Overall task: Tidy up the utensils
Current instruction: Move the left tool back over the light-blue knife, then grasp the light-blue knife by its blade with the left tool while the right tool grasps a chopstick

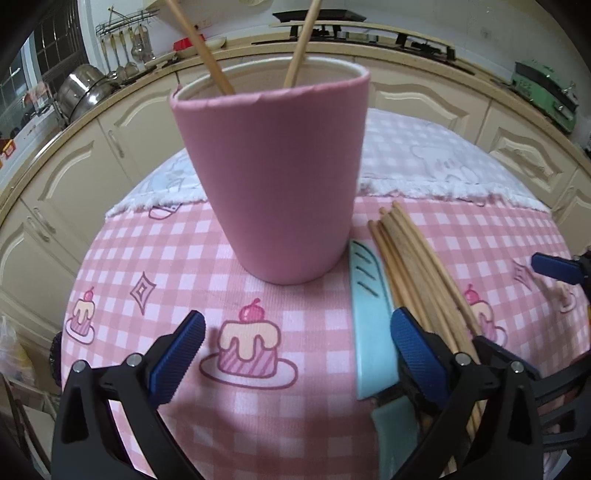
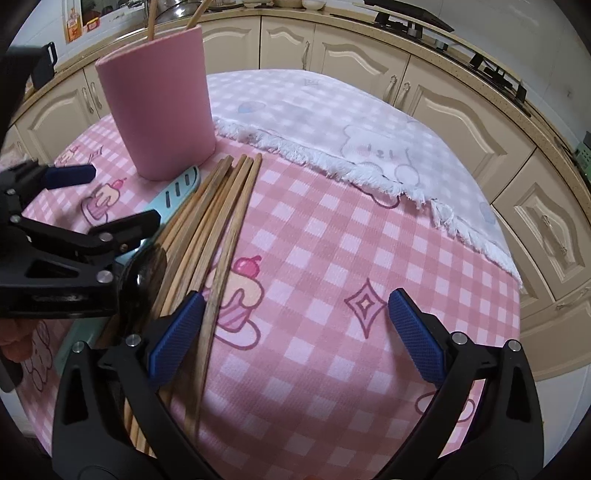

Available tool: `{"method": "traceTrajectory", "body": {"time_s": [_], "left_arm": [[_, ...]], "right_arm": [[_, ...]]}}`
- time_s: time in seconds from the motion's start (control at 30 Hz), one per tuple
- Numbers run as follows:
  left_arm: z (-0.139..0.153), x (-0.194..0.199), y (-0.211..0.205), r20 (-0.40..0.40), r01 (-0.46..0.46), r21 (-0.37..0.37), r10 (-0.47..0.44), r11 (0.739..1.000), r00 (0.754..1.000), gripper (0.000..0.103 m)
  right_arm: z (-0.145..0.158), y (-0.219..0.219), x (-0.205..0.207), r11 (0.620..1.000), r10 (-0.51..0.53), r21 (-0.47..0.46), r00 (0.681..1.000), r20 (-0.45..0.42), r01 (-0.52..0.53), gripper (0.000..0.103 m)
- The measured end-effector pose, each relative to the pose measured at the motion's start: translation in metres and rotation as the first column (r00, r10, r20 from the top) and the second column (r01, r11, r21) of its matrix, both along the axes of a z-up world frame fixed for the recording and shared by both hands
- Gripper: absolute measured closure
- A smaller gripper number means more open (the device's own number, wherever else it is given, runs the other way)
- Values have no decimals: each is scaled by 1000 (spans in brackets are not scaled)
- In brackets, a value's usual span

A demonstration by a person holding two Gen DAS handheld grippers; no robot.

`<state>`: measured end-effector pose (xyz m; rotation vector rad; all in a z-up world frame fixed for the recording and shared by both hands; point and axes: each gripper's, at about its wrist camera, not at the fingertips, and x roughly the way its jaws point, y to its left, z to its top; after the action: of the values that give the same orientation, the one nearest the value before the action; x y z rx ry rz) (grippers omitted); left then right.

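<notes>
A pink cup [image 1: 273,177] stands upright on the pink checked tablecloth [image 1: 184,258] with two wooden chopsticks [image 1: 207,51] leaning inside. It also shows in the right wrist view [image 2: 162,103]. To its right lie a light blue knife [image 1: 369,317] and a bundle of several chopsticks [image 1: 417,273], also seen in the right wrist view [image 2: 218,221]. A dark spoon [image 2: 146,273] lies by the bundle. My left gripper [image 1: 295,354] is open and empty in front of the cup. My right gripper [image 2: 295,332] is open, its left finger beside the bundle.
A white fringed cloth [image 2: 351,136] covers the far part of the table. Cream kitchen cabinets [image 2: 443,103] curve round behind. Pots and hanging ladles [image 1: 110,74] sit on the counter at the left, a stove [image 1: 362,33] at the back.
</notes>
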<state>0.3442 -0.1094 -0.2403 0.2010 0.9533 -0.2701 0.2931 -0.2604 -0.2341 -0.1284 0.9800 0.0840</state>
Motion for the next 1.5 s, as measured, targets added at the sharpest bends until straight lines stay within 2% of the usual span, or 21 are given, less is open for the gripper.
{"method": "traceTrajectory", "body": {"time_s": [0.3,0.37,0.47,0.57,0.77,0.93,1.23,1.4,1.5], "left_arm": [[-3,-1,-2,-14,21,-33,-21,999,1000,5],[-4,-4,-8,-1,28,-7,-28,1000,1000,5],[-7,0,-7,-12,9,-29,-9,1000,1000,5],[-3,-3,-6,19,-13,6,13,1000,1000,5],[-5,-5,1,17,-50,-13,50,999,999,5],[-4,-5,1,17,-39,-1,39,999,999,5],[-3,-5,3,13,-29,-25,29,999,999,5],[-3,-5,-8,32,-5,20,4,1000,999,5],[-6,-2,-10,26,-17,23,17,1000,1000,5]], "right_arm": [[-2,-6,0,999,-15,29,1000,-5,15,6],[-2,-8,-1,999,-18,33,1000,-6,18,6],[-1,-9,-1,999,-18,31,1000,-6,18,6],[-1,-11,-2,999,-18,26,1000,-6,18,6],[-2,-13,-2,999,-20,32,1000,-6,20,6],[-2,-12,0,999,-20,36,1000,-7,20,6],[-1,-13,2,999,-20,39,1000,-9,20,6],[-1,-14,3,999,-21,38,1000,-9,21,6],[-1,-14,3,999,-20,38,1000,-10,20,6]]}}
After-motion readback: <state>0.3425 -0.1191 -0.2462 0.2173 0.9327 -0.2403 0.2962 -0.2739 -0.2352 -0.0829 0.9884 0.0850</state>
